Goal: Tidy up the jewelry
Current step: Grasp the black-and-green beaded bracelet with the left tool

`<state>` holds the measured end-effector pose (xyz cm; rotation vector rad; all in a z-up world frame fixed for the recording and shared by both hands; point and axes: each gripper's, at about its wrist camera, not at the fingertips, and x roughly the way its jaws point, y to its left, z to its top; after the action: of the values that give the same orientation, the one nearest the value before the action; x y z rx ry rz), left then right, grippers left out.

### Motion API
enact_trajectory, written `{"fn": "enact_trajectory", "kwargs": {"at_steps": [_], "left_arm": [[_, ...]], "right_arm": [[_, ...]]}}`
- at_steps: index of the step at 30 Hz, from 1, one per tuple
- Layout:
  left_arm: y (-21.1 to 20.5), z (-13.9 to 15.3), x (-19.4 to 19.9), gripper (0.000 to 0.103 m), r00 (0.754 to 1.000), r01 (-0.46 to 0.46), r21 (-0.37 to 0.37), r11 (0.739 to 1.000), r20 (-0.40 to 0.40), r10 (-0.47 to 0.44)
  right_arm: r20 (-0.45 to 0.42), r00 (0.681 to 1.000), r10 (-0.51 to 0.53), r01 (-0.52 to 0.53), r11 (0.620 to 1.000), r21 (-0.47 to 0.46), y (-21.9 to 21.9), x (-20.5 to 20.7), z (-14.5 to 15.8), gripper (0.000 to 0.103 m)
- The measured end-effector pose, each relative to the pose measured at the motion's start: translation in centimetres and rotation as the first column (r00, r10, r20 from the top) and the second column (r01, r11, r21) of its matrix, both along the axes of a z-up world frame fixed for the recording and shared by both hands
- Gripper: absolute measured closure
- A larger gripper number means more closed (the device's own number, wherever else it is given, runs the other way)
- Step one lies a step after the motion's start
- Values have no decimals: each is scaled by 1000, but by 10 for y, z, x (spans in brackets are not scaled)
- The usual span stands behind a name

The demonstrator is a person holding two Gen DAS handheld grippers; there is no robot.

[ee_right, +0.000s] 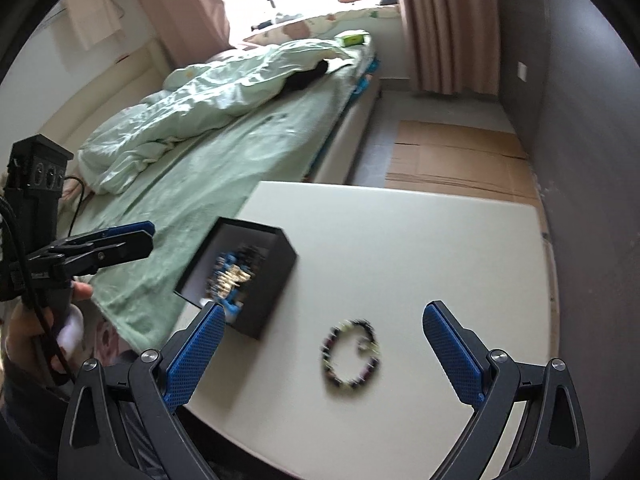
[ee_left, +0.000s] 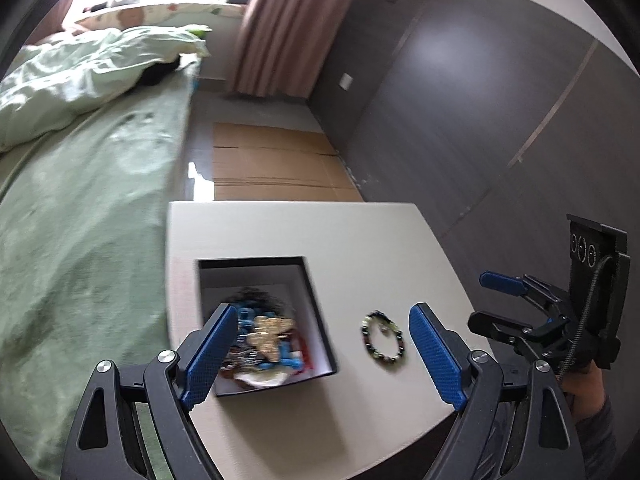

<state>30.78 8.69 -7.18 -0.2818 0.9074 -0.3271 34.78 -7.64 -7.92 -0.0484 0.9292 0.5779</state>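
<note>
A beaded bracelet [ee_left: 383, 335] lies on the white table [ee_left: 360, 232], to the right of an open black box [ee_left: 320, 312] with a white lining that holds several pieces of jewelry [ee_left: 264, 336], gold and blue among them. My left gripper [ee_left: 322, 356] is open and empty, above the box's right edge. My right gripper [ee_right: 324, 356] is open and empty, with the bracelet [ee_right: 352, 354] lying between its fingers further ahead. The box [ee_right: 276, 280] is to its left. Each gripper also shows in the other's view, the right one [ee_left: 496, 300] and the left one [ee_right: 136, 238].
A bed with a green sheet and quilt [ee_right: 208, 128] runs along the table's left side. Flattened cardboard [ee_left: 272, 168] lies on the floor beyond the table. A grey wall [ee_left: 480, 100] stands on the right, pink curtains [ee_right: 444, 20] at the back.
</note>
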Motion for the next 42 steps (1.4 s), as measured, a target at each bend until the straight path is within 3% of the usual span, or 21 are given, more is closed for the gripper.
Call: {"fn": "enact_trajectory", "kwargs": {"at_steps": [7, 13, 17, 19, 22, 29, 33, 42], "left_arm": [[-49, -5, 10, 17, 992, 128, 53, 990, -1, -128], [-88, -18, 26, 36, 972, 234, 119, 965, -62, -228], [-107, -31, 38, 56, 958, 278, 149, 949, -115, -263], [-115, -39, 45, 57, 948, 307, 166, 937, -144, -285], [-124, -54, 54, 69, 933, 339, 193, 921, -196, -303], [-136, -87, 70, 77, 906, 378, 241, 894, -294, -304], [-139, -96, 70, 85, 903, 390, 270, 880, -301, -308], [-146, -111, 66, 85, 894, 412, 317, 854, -322, -311]], "right_arm": [[7, 995, -101, 101, 993, -59, -37, -12, -15, 4], [-22, 983, -182, 181, 982, -60, -73, -21, -30, 4], [-30, 978, -206, 204, 977, -61, -87, -27, -38, 4], [-33, 976, -214, 212, 976, -55, -92, -28, -41, 4], [-40, 974, -221, 219, 974, -53, -97, -30, -47, 4], [-52, 972, -230, 227, 972, -62, -101, -34, -60, 4], [-52, 969, -240, 236, 969, -68, -104, -35, -65, 4], [-58, 966, -251, 247, 967, -66, -111, -35, -69, 4]]}}
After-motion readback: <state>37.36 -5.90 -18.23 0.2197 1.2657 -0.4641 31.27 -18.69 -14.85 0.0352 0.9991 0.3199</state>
